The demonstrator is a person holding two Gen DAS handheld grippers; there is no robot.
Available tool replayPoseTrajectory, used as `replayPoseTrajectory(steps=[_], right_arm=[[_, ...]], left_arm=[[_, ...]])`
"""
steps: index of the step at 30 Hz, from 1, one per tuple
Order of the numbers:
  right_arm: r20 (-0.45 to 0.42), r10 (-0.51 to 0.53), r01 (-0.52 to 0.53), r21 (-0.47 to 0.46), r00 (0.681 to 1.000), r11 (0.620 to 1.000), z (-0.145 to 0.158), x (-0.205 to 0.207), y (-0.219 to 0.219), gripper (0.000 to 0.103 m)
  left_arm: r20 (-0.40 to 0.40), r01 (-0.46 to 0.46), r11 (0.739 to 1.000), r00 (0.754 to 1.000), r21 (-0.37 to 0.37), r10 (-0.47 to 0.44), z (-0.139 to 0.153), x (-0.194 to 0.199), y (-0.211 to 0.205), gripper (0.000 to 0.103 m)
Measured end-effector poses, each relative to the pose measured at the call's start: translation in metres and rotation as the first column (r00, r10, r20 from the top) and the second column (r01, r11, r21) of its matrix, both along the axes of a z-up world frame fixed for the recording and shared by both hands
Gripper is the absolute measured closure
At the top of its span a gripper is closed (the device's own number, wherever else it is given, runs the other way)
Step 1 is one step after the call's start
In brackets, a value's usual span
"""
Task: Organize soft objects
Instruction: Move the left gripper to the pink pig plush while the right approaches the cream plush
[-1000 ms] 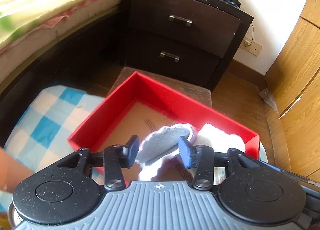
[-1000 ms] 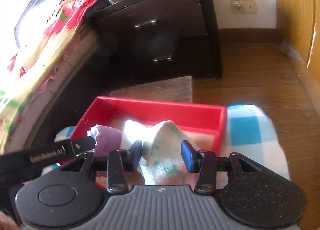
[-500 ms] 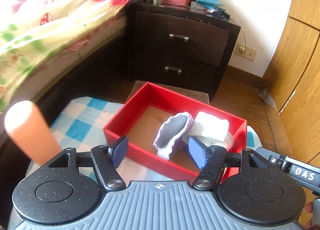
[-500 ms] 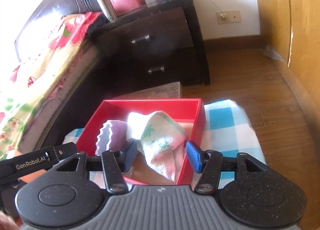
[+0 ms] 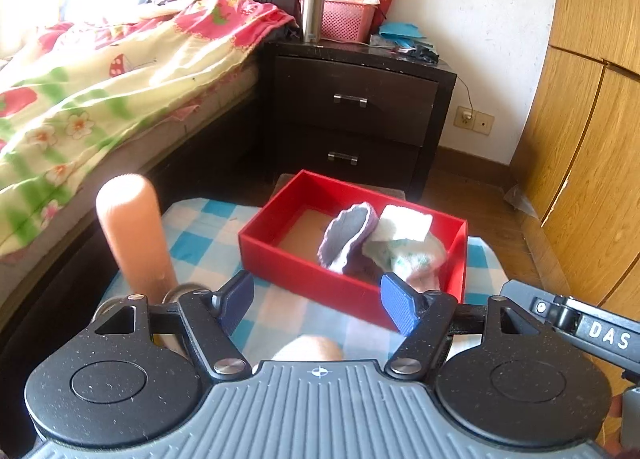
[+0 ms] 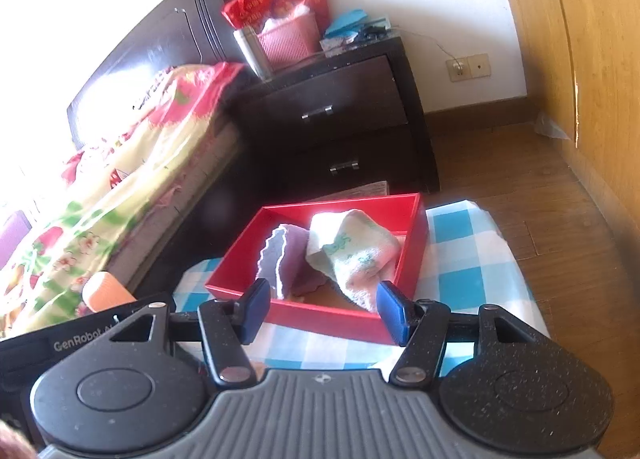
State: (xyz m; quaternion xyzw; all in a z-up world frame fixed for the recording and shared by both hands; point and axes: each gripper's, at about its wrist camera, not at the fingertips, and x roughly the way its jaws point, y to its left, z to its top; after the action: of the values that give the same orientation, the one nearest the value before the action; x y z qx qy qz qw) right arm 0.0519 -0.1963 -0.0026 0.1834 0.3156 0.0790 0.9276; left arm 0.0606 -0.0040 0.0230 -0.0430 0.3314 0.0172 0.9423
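A red box (image 5: 304, 271) (image 6: 416, 243) sits on a blue-and-white checked cloth (image 5: 208, 235) (image 6: 464, 259). Inside it, a folded purple cloth (image 5: 346, 235) (image 6: 286, 255) stands beside a white towel with green print (image 5: 404, 247) (image 6: 356, 255). My left gripper (image 5: 318, 305) hovers in front of the box, jaws opening, nothing between them. My right gripper (image 6: 324, 307) also hangs before the box's near wall, jaws opening and empty.
An orange cylinder (image 5: 132, 235) (image 6: 106, 291) stands upright on the checked cloth at the left. Behind the box is a dark nightstand (image 5: 356, 115) (image 6: 332, 127). A bed with a flowered quilt (image 5: 100, 71) runs along the left, wooden wardrobe doors (image 5: 588, 119) along the right.
Both grippers have let go of the cloths, drawn back from the box and risen, their jaws spreading wider. The purple cloth and white towel stay lying in the box.
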Motion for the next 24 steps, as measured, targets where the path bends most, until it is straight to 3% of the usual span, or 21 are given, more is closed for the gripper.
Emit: replayPoseTrajectory(steps=[9, 14, 24], right_arm=[[0.009, 0.039, -0.039, -0.084, 0.999, 0.996, -0.011, -0.021, 0.015, 0.065], [-0.002, 0.066, -0.066, -0.108, 0.998, 0.992, -0.018, -0.027, 0.018, 0.065], [-0.029, 0.097, -0.100, -0.130, 0.995, 0.986, -0.027, -0.035, 0.024, 0.062]], left_arm=[[-0.032, 0.009, 1.000, 0.999, 0.022, -0.009, -0.015, -0.028, 0.006, 0.032], [-0.053, 0.022, 0.999, 0.998, 0.044, -0.020, -0.024, -0.037, 0.008, 0.027], [-0.082, 0.040, 0.997, 0.996, 0.063, -0.035, -0.034, -0.051, 0.006, 0.026]])
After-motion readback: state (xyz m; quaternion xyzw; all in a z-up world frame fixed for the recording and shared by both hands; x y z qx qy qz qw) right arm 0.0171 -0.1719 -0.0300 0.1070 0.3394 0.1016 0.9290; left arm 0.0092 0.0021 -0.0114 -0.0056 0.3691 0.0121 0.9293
